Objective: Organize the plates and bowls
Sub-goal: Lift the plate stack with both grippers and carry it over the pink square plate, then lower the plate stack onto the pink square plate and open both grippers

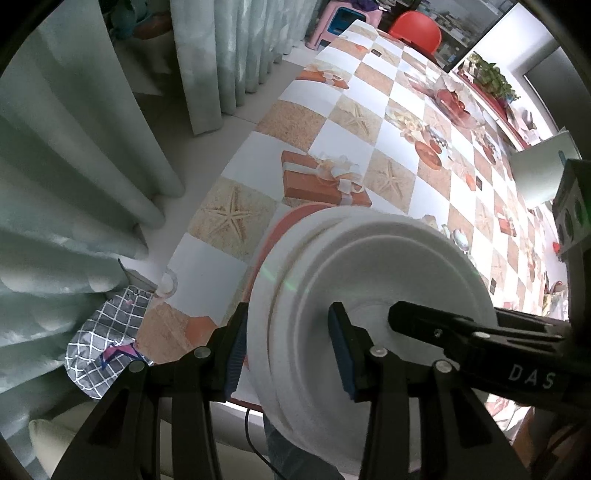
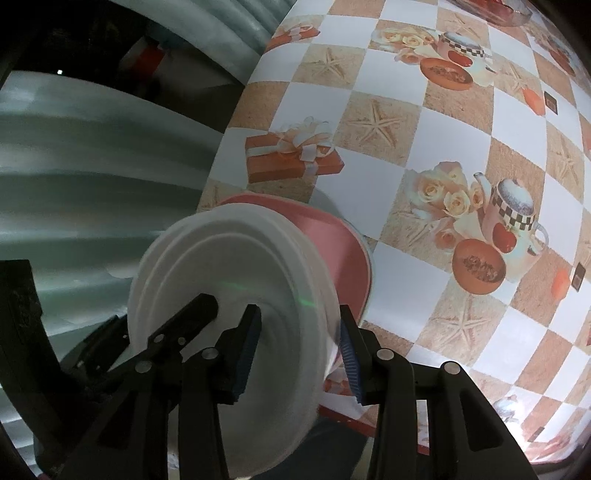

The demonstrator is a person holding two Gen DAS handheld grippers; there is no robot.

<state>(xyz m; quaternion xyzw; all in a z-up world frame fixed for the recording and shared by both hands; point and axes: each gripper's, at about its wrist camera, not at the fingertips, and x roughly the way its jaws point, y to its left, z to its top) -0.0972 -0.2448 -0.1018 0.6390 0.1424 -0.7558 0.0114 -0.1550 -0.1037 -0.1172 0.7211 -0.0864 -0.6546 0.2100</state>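
Note:
A stack of white foam bowls [image 1: 369,266] [image 2: 229,251] hangs tilted just over a pink plate [image 1: 291,218] [image 2: 332,236] at the near edge of the table [image 1: 332,129] [image 2: 443,129]. My left gripper [image 1: 290,350] clasps the stack's left rim, with one blue pad outside it and the other inside the top bowl. My right gripper [image 2: 299,354] grips the opposite rim the same way. Each gripper shows in the other's view as black fingers [image 1: 406,317] [image 2: 199,306] reaching into the bowl. Whether the stack touches the pink plate is hidden.
A printed checkered cloth covers the table. A glass fruit bowl [image 1: 454,103] and a white box [image 1: 539,173] stand farther back. Pale curtains [image 1: 74,147] hang past the table's left edge. A red chair [image 1: 417,29] is at the far end, and a checked cloth [image 1: 107,332] lies below.

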